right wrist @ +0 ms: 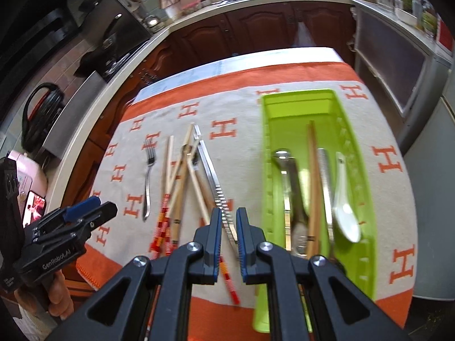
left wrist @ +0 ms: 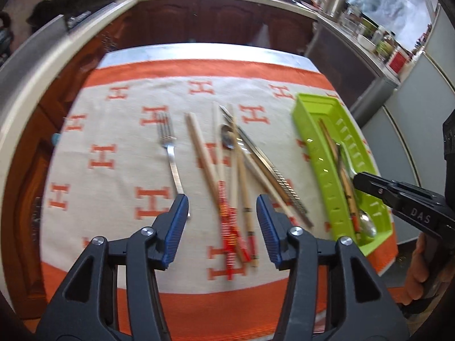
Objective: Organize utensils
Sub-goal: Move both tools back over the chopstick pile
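Both tools are showing matte black, triangular cut-out arms fastened with round silver screws and ending in ribbed blue pads: the left tool (left wrist: 222, 213) and the right tool (right wrist: 229, 221). White lettering is showing on the black housings, "DAS" on one and "GenRobot.AI" on the other. Bare-skinned fingers (left wrist: 419, 270) are wrapping a black handle.
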